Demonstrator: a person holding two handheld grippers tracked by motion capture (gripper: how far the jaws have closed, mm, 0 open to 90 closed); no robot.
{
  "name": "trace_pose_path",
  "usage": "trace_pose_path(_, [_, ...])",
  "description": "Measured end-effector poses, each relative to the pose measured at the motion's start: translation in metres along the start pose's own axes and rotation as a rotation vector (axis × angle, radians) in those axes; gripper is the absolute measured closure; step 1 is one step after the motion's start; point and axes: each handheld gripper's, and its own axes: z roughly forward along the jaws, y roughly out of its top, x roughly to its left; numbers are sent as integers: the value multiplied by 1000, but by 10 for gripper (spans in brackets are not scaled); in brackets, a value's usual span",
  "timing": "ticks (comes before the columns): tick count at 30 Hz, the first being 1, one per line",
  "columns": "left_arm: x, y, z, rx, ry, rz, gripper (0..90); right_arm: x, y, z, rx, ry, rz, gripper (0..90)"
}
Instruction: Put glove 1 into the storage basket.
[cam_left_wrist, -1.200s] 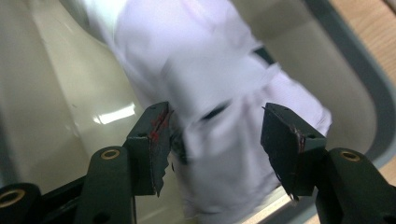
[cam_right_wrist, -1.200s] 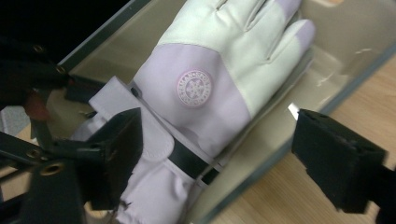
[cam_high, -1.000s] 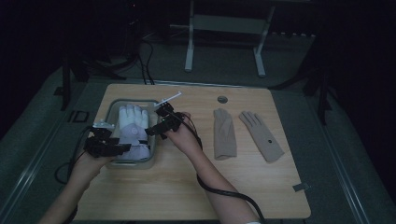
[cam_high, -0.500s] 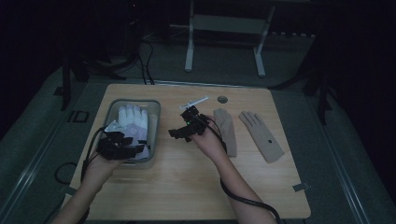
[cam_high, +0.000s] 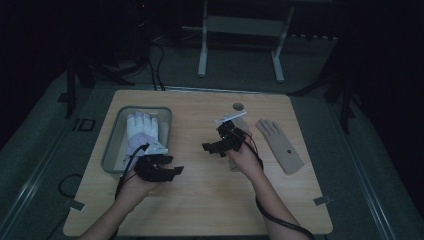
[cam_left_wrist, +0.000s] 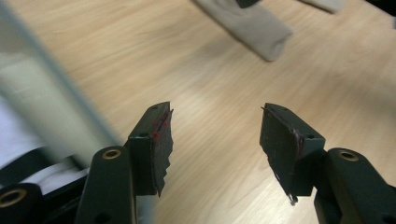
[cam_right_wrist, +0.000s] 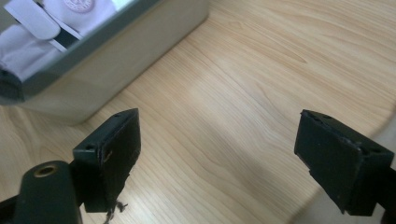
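High view: right tool (cam_high: 212, 148) hides tan glove (cam_high: 235, 161) partly.

Both claws are matte black: left claw (cam_left_wrist: 215, 144) has worn, frayed pads, right claw (cam_right_wrist: 233, 158) trails a black cable, brass screw holes.

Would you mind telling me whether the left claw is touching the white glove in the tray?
Apart. In the left gripper view the left claw stands open over bare table, with the tray off to its side.
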Motion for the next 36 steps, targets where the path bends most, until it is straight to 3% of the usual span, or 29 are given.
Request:
trace_pose_path(2, [-2, -1, 4, 3, -11, 3, 437, 0, 0, 0, 0, 0, 0, 145])
trace_pose_path(3, [-7, -3, 12, 0, -37, 2, 437, -3, -3, -1, 0, -5, 2, 139])
trace_pose_path(5, [-11, -5, 20, 1, -47, 7, 391, -16, -14, -6, -7, -14, 36, 140])
trace_pose_path(7, [-15, -8, 29, 11, -68, 18, 389, -20, -17, -6, -6, -21, 45, 140])
trace_pose_path(8, [-18, -10, 34, 26, -76, 29, 313, -28, -25, -8, -1, -36, 56, 138])
trace_pose_path(11, [-25, -16, 46, 34, -81, 42, 268, -34, -32, -10, 1, -54, 73, 131])
trace_pose_path(12, [-25, -17, 49, 38, -86, 37, 206, -40, -38, -11, 10, -84, 82, 125])
trace_pose_path(15, [-28, -22, 57, 43, -109, 54, 164, -47, -44, -11, 19, -75, 107, 118])
trace_pose_path(17, [-30, -27, 61, 25, -118, 69, 164, -52, -49, -11, 22, -98, 112, 118])
trace_pose_path(20, [-32, -33, 64, -12, -141, 54, 143, -61, -56, -11, 16, -124, 93, 119])
trace_pose_path(23, [-34, -39, 65, -49, -113, 64, 140, -67, -59, -12, -4, -134, 83, 143])
trace_pose_path(24, [-34, -40, 65, -54, -112, 65, 114, -76, -60, -12, -24, -134, 78, 211])
trace_pose_path(30, [-39, -50, 66, -75, -63, 103, 55, -96, -60, -5, -6, -178, 47, 272])
trace_pose_path(31, [-40, -51, 66, -78, -57, 97, 12, -100, -60, -3, 0, -186, 46, 277])
trace_pose_path(34, [-38, -53, 63, -113, -34, 79, 12, -108, -60, 5, 14, -204, 56, 285])
trace_pose_path(36, [-36, -55, 62, -135, -43, 64, 12, -111, -59, 11, 16, -199, 58, 285])
